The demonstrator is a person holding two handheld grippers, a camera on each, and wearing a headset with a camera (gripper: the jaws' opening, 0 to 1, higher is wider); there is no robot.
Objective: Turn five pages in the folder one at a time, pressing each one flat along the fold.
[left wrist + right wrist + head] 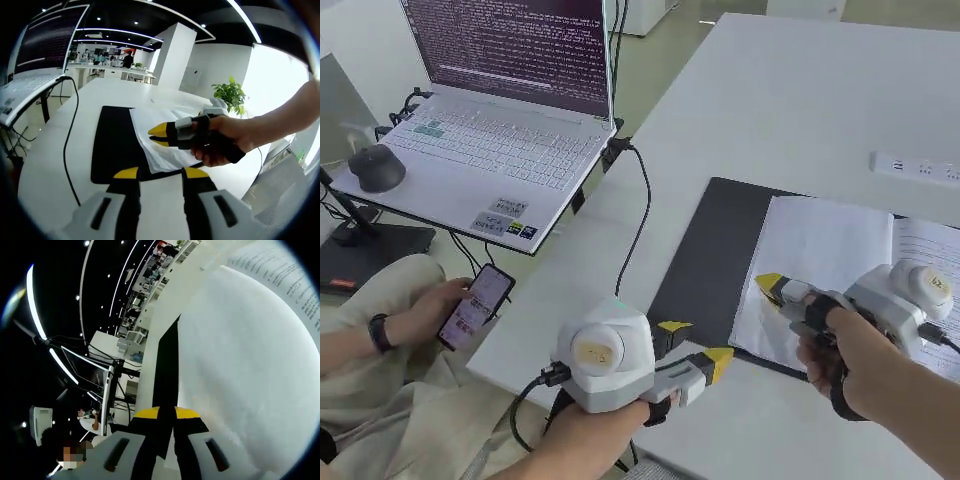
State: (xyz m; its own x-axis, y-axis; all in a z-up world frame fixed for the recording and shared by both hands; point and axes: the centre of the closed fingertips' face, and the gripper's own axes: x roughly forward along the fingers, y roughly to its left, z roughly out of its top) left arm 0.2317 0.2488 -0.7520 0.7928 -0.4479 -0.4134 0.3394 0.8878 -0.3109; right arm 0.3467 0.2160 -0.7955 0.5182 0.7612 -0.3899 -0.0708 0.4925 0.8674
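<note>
The folder [705, 272] lies open on the white table [790, 90]. Its black cover is bare on the left, and white pages [820, 250] are stacked on the right. The right claw [770, 288] sits at the top page's lower left corner with its 2 yellow tips closed together; I cannot tell whether paper is pinched between them. The left claw [698, 340] hovers just off the folder's near edge, spread wide with nothing in it. Off to the left are a laptop [510, 110] and a hand holding a phone [477, 305].
</note>
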